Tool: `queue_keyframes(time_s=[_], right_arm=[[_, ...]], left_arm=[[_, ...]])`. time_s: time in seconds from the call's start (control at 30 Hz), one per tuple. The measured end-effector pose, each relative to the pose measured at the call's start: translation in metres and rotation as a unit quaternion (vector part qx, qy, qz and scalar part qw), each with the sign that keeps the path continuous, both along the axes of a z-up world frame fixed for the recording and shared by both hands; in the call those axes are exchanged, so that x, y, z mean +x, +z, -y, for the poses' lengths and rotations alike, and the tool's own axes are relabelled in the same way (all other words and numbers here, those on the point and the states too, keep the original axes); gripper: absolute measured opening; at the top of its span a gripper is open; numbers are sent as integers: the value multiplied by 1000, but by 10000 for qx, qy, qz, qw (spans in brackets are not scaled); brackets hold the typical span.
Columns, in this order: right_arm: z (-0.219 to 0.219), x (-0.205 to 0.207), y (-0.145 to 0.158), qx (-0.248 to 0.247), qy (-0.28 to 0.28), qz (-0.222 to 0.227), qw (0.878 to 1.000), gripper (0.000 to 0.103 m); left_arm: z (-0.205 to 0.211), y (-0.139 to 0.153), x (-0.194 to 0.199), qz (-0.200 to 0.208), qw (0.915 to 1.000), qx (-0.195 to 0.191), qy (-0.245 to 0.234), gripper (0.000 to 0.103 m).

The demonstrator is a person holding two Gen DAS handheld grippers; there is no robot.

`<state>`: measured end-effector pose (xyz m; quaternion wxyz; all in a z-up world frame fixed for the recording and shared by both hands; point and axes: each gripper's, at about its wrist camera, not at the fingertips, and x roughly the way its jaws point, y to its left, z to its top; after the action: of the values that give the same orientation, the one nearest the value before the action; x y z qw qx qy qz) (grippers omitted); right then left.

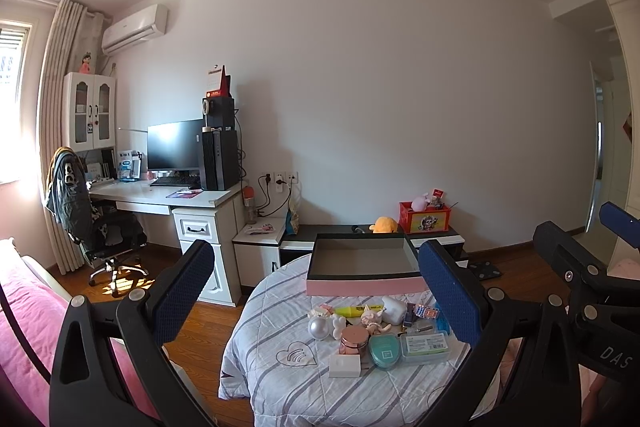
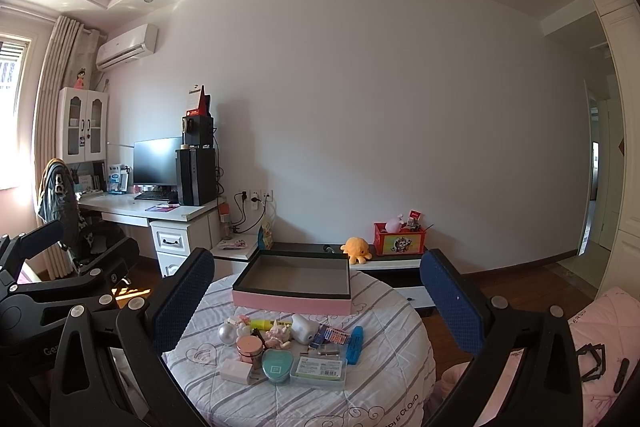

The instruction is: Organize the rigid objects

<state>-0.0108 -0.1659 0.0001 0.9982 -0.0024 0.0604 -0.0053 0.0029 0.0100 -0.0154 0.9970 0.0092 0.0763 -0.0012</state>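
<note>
Both our left gripper and right gripper gape, empty. We should lift single trinkets squarely into the box.

Glossy pearly ball, quilted cloth cover

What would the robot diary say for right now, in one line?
left gripper: open, holding nothing | right gripper: open, holding nothing | pink box: empty | small items: clustered before box
</note>
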Motion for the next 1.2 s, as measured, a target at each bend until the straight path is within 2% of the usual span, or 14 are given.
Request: queue_keyframes(time_s=[0.8,1.0,1.2], right_arm=[[-1,2,-2,-4,25,-34,10000,103],[1,12,-9,47,52,-137,9999,103],[7,36,-25,96,80,-399,9991,103]], left_arm=[[0,0,0,-9,10000,1,-7,103],[-7,-11,3,-67,10000,11,-27,103],[-4,-27,28,-284,9996,65,-56,103]])
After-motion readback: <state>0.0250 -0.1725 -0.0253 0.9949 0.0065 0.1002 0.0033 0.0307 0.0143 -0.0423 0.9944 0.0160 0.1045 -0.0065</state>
